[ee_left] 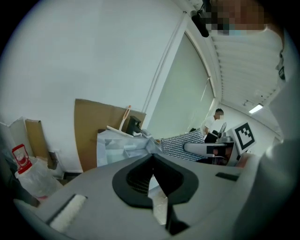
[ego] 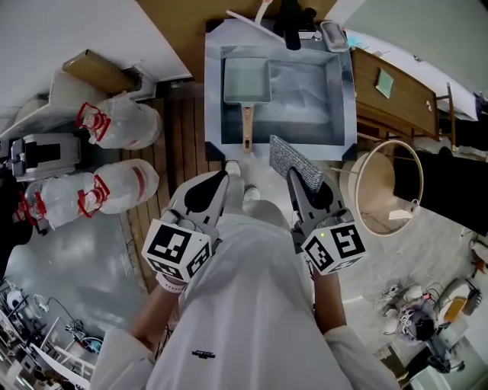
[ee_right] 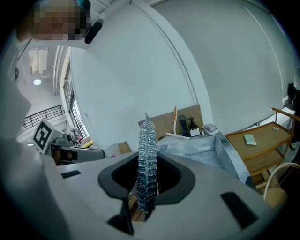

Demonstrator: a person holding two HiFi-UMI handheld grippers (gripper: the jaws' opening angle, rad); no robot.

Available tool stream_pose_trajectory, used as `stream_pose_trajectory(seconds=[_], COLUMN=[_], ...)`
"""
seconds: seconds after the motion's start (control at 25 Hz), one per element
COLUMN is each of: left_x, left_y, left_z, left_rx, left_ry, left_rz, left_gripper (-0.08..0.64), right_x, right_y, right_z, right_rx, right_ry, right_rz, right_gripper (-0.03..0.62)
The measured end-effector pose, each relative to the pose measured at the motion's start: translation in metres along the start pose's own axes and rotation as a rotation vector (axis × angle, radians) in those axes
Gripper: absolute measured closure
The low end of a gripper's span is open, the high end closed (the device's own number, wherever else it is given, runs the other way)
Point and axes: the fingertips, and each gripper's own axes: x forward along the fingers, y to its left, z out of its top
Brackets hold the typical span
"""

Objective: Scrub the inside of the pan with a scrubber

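Observation:
A rectangular pale-green pan (ego: pixel 247 80) with a wooden handle (ego: pixel 247 128) lies in the left half of a foil-lined sink (ego: pixel 343 99). My right gripper (ego: pixel 293 174) is shut on a silvery mesh scrubber (ego: pixel 294 158), held just in front of the sink's near edge. The scrubber (ee_right: pixel 147 164) stands edge-on between the jaws in the right gripper view. My left gripper (ego: pixel 224 177) is shut with nothing in it, near the sink's front left corner. From the left gripper view the scrubber (ee_left: pixel 183 142) and the sink (ee_left: pixel 115 145) show ahead.
Tied plastic bags (ego: pixel 122 122) and a machine (ego: pixel 42 156) sit at the left on wooden slats. A round hoop basket (ego: pixel 389 187) stands at the right beside a wooden shelf (ego: pixel 393 91). A soap bottle (ego: pixel 293 23) and a dish (ego: pixel 333 36) rest behind the sink.

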Motion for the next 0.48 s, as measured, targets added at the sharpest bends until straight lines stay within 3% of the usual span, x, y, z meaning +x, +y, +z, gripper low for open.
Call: stream_pose_trajectory(seconds=[0.48], left_x=[0.039], left_y=[0.058], left_z=[0.025], left_rx=[-0.016], left_ry=[0.026], left_rz=[-0.03], left_gripper=[0.555], right_x=[0.068], right_y=[-0.012], right_z=[0.029], right_rx=[-0.059], right_ry=[0.03], right_rz=[-0.036], right_gripper=[0.522])
